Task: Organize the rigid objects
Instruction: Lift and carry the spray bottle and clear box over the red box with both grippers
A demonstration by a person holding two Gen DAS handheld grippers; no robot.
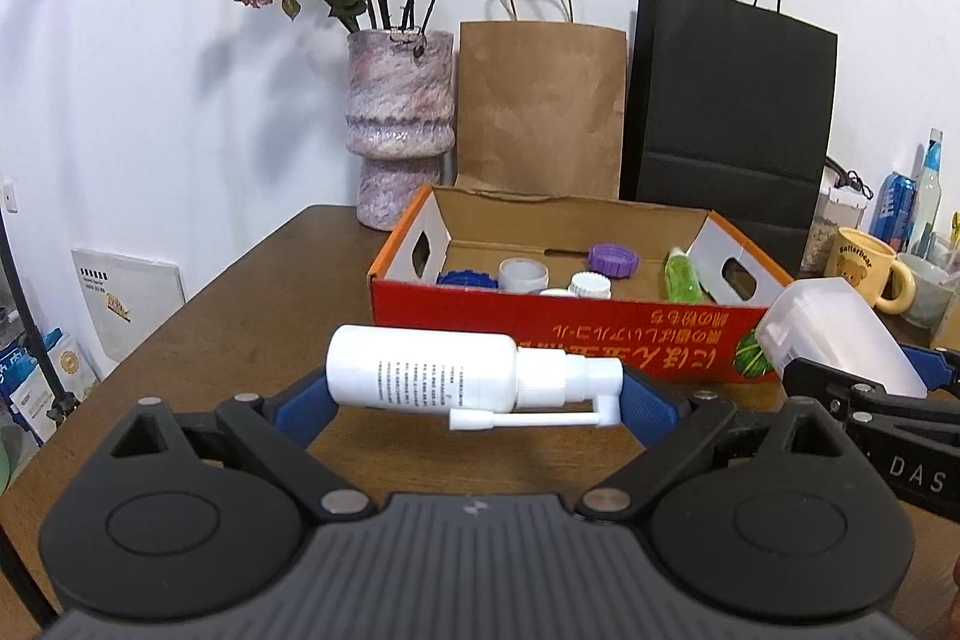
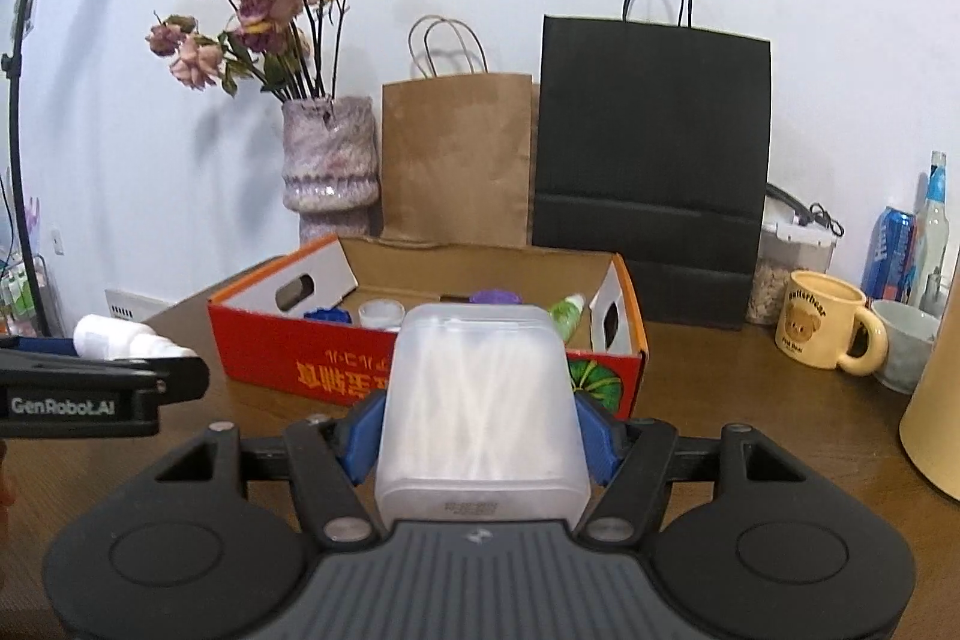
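Observation:
A white spray bottle (image 1: 432, 370) lies crosswise between the blue pads of my left gripper (image 1: 474, 391), which is shut on it above the wooden table. My right gripper (image 2: 480, 424) is shut on a frosted plastic box of cotton swabs (image 2: 480, 400), held upright; the same box (image 1: 840, 340) shows at the right edge of the left wrist view. Behind both stands an open red and orange cardboard box (image 1: 564, 328) (image 2: 288, 358) holding bottle caps, small white jars and a green bottle (image 1: 681, 274). The spray bottle (image 2: 114, 337) also appears at the left in the right wrist view.
A purple vase of dried roses (image 1: 399, 124), a brown paper bag (image 1: 540, 106) and a black paper bag (image 1: 732, 100) stand against the wall. A yellow bear mug (image 2: 822, 331), a grey cup, a can and bottles crowd the right. A tan cylinder (image 2: 936, 400) stands at the near right.

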